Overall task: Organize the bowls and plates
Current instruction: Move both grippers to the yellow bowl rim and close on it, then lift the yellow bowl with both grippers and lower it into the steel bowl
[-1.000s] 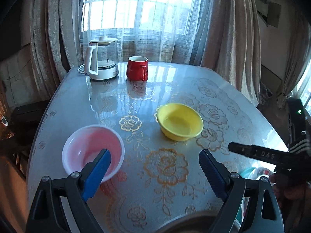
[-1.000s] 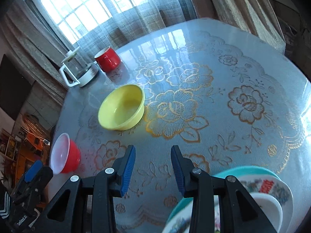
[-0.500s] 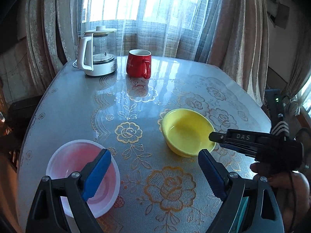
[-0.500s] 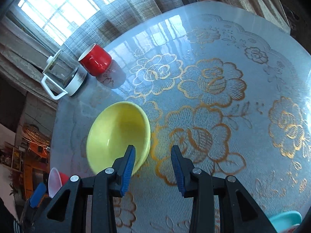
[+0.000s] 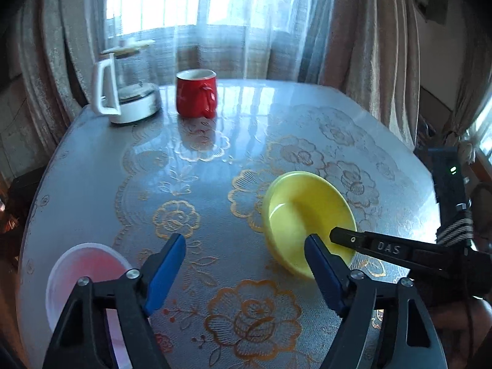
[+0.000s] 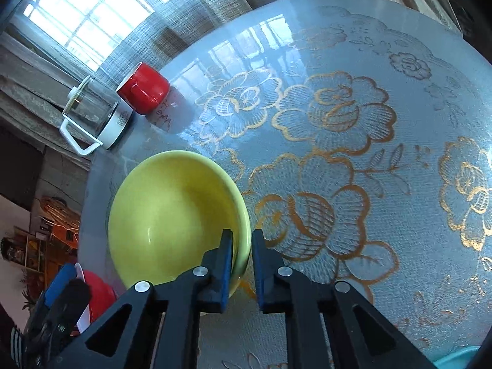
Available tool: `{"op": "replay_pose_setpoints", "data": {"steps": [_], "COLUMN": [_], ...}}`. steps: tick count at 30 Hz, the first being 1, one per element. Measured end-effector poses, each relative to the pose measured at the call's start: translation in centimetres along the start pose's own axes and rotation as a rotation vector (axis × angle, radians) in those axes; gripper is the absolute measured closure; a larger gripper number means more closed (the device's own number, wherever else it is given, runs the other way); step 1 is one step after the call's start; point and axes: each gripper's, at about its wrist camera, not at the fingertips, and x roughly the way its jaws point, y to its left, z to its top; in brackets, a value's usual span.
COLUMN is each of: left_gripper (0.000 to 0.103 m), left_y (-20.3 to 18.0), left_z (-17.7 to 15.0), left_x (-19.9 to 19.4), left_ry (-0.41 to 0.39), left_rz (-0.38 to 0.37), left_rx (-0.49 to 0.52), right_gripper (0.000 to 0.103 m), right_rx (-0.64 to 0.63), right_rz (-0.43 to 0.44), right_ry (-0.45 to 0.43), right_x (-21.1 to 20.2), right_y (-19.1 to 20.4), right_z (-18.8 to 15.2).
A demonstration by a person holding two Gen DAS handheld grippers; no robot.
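A yellow bowl [image 6: 175,215] sits on the flowered table; it also shows in the left wrist view [image 5: 307,218], tilted toward the camera. My right gripper [image 6: 241,255] is closed on its near rim, one finger inside and one outside; its black fingers [image 5: 369,246] reach in from the right in the left wrist view. A red bowl with a white inside [image 5: 86,279] stands at the table's near left, also in the right wrist view [image 6: 95,289]. My left gripper [image 5: 246,264] is open and empty above the table between the two bowls.
A red mug [image 5: 196,93] and a glass kettle with a white handle [image 5: 126,89] stand at the far side by the curtained window. A teal plate edge [image 6: 458,358] shows at the near right. The table [image 6: 369,123] has a glossy flowered cover.
My right gripper has moved forward to the yellow bowl and closed on its rim; the bowl now tilts. My left gripper has shifted forward and to the right.
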Motion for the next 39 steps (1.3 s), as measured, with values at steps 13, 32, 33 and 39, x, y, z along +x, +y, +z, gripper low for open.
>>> {"op": "replay_pose_setpoints", "data": {"steps": [13, 32, 33, 39], "left_gripper": [0.033, 0.087, 0.087, 0.087], "left_y": [-2.5, -3.5, -3.5, -3.5], "left_z": [1.1, -1.0, -1.2, -2.2], "left_x": [4.4, 4.1, 3.8, 1.5], "left_ry": [0.122, 0.172, 0.168, 0.138], "left_rz": [0.01, 0.012, 0.012, 0.003], "left_rx": [0.057, 0.131, 0.129, 0.123], "right_gripper": [0.091, 0.091, 0.091, 0.091], "right_rx": [-0.022, 0.001, -0.006, -0.011], "right_rz": [-0.027, -0.017, -0.019, 0.0], "right_ry": [-0.014, -0.003, -0.008, -0.03], "right_x": [-1.5, -1.8, -2.0, -3.8], "right_y": [-0.5, -0.1, 0.1, 0.6], "right_z": [-0.8, -2.2, -2.4, -3.5]}}
